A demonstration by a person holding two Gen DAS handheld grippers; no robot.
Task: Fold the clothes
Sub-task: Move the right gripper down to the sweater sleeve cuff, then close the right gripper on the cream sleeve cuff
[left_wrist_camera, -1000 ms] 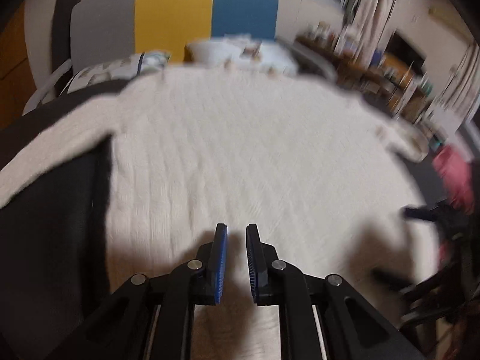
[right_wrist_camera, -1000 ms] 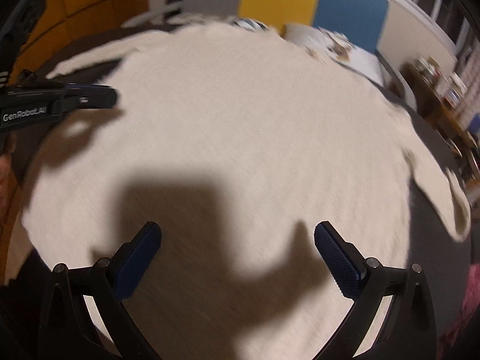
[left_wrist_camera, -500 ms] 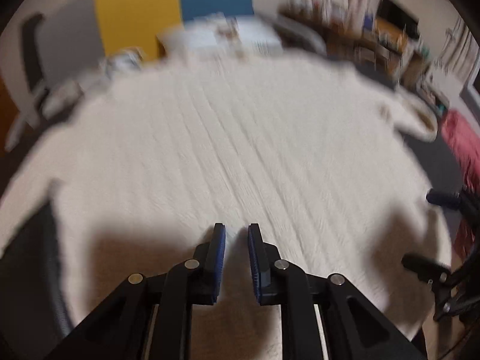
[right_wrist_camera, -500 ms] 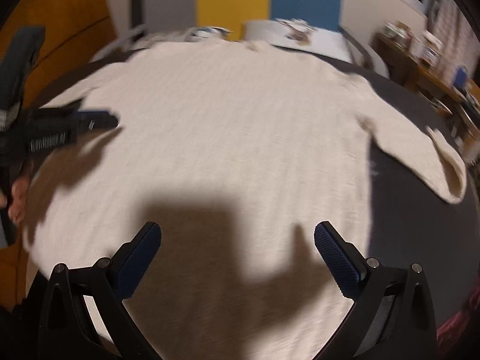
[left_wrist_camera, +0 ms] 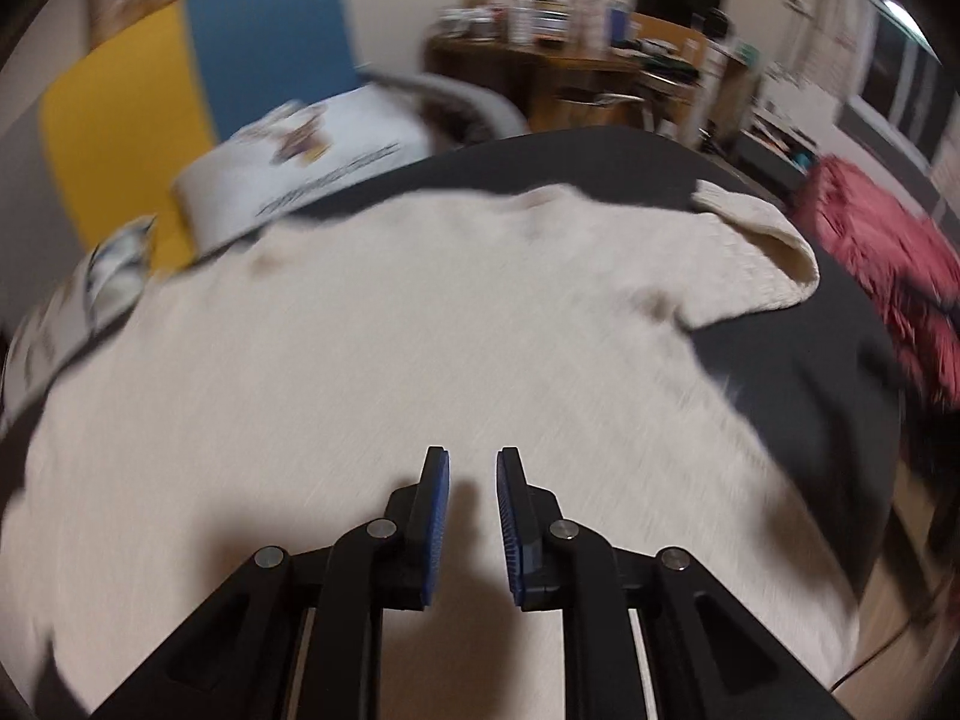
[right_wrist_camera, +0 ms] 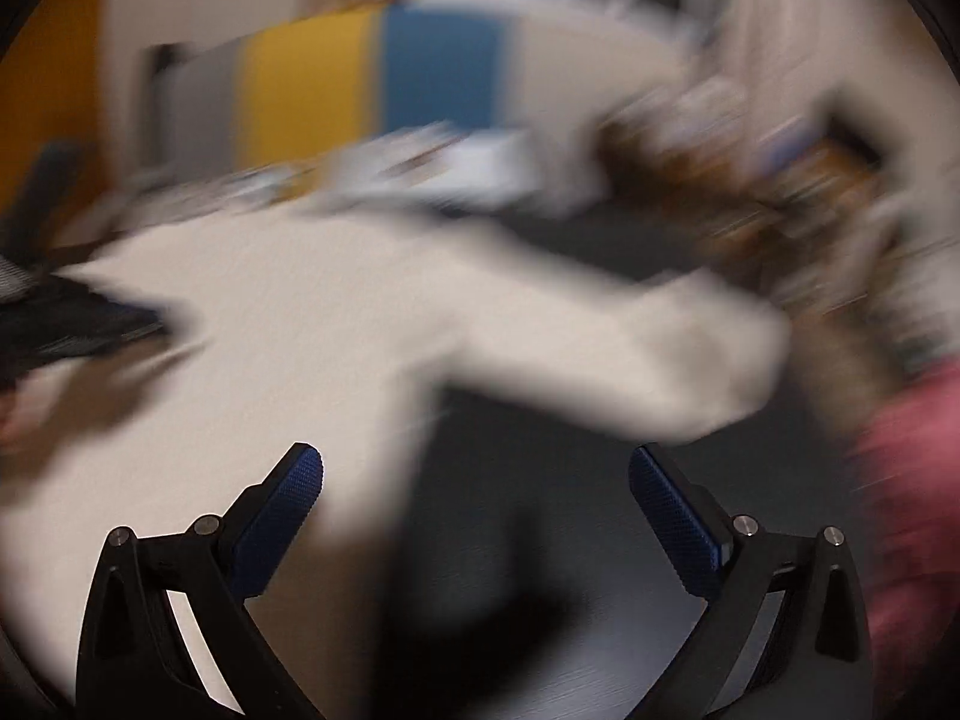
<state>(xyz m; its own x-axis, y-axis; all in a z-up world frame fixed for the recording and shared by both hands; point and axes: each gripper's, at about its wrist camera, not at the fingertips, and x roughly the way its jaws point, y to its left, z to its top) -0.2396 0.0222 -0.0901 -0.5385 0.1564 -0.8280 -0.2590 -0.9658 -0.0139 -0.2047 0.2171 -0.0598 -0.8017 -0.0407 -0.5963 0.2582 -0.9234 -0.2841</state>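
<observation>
— Both views have swung right since a second ago: the sweater [left_wrist_camera: 384,336] lies flat on the dark table [left_wrist_camera: 798,372], its sleeve [right_wrist_camera: 690,354] now ahead of my right gripper [right_wrist_camera: 474,516].

— Fingers?

— Right spread wide, empty. Left gripper [left_wrist_camera: 472,516] nearly closed, holding nothing. I'd pinch the cuff and fold inward, keeping it smooth. No containers visible.

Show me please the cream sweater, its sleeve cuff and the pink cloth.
cream sweater [left_wrist_camera: 384,330], left wrist view, middle of the body.
sleeve cuff [left_wrist_camera: 774,246], left wrist view, open end of the sleeve.
pink cloth [left_wrist_camera: 882,246], left wrist view, middle of its heap.
</observation>
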